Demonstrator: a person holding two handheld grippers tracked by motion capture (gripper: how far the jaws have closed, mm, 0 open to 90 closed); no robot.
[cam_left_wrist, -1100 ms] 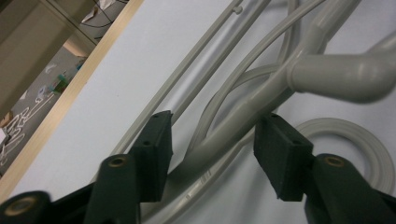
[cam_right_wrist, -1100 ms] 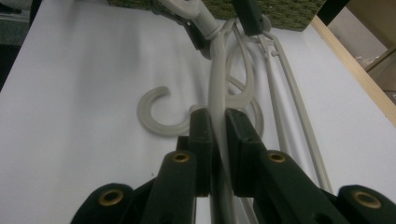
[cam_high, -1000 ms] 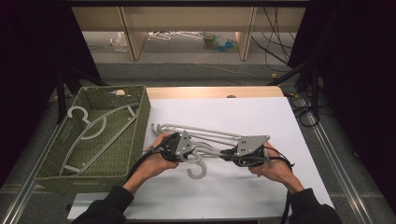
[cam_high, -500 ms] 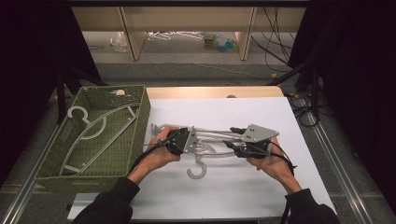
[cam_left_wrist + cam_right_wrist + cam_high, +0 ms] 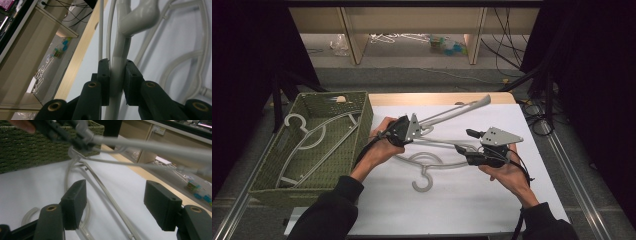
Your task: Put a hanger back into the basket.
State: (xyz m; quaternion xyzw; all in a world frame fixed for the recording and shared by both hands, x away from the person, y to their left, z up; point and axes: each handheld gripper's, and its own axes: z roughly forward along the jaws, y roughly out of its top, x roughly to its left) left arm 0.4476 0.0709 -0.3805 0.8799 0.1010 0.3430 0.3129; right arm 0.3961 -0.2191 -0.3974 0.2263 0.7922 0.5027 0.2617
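2 grippers: L gripper (image 5: 404,131) jaws on raised hanger (image 5: 457,111), R gripper (image 5: 469,145) agape.

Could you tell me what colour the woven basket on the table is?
Olive green; the woven basket shows best in the high view.

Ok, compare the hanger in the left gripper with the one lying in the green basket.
The hanger held by the left gripper is the lifted hanger: it is clamped between shut jaws, one end raised above the white table. The basket hanger lies loose, untouched, inside the green basket. The lifted hanger points toward the table's far right; the basket hanger's hook points to the basket's far left corner. Both are pale grey plastic.
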